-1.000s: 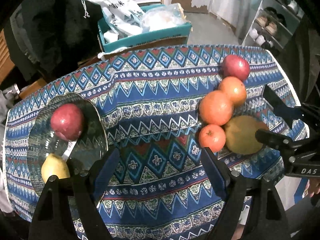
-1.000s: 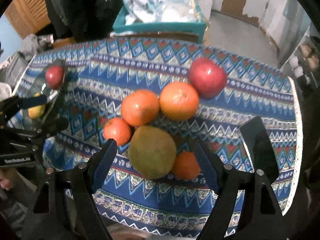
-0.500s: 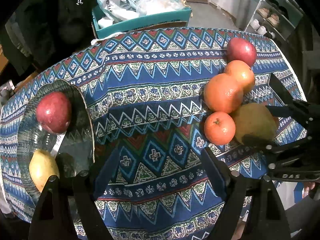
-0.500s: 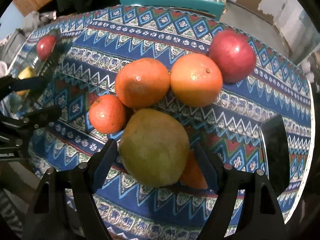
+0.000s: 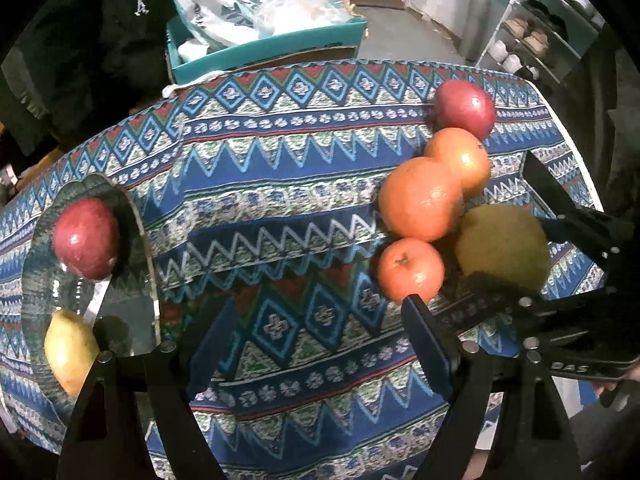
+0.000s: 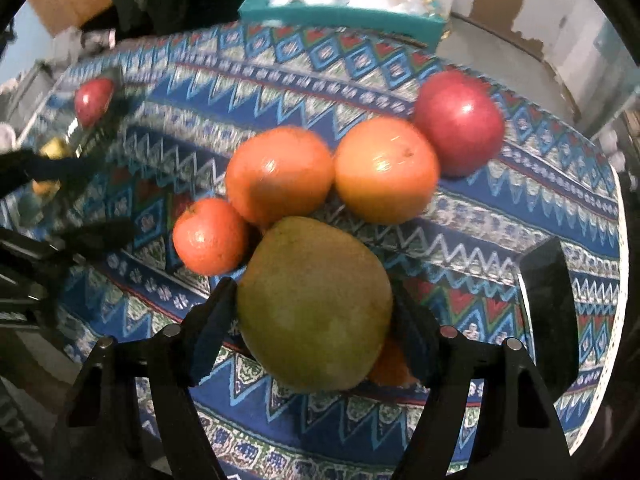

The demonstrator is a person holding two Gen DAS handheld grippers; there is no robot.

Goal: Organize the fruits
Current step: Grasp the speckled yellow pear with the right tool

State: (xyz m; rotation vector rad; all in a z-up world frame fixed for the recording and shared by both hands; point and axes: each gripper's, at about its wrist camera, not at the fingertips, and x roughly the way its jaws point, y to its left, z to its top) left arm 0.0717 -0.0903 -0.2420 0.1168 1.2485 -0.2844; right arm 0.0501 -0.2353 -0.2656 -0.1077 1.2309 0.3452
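Left wrist view: left gripper (image 5: 316,328) points steeply down, jaws apart over bare patterned tablecloth (image 5: 280,184), nothing between them; glass plate (image 5: 36,248) with red apple (image 5: 86,238) and yellow pear (image 5: 70,350) lies left, near the table edge. Right wrist view: right gripper (image 6: 310,320) straddles the green pear (image 6: 314,304), jaws closing on it; oranges (image 6: 280,174) crowd just ahead, open cloth right.

Left gripper (image 5: 320,332) hangs at bottom centre, jaws apart over bare patterned tablecloth (image 5: 280,184); glass plate (image 5: 36,280) at left holds a red apple (image 5: 86,238) and yellow pear (image 5: 70,350); at right, right gripper (image 5: 516,256) is closing around a green-brown fruit (image 5: 502,246) beside three oranges (image 5: 420,200).
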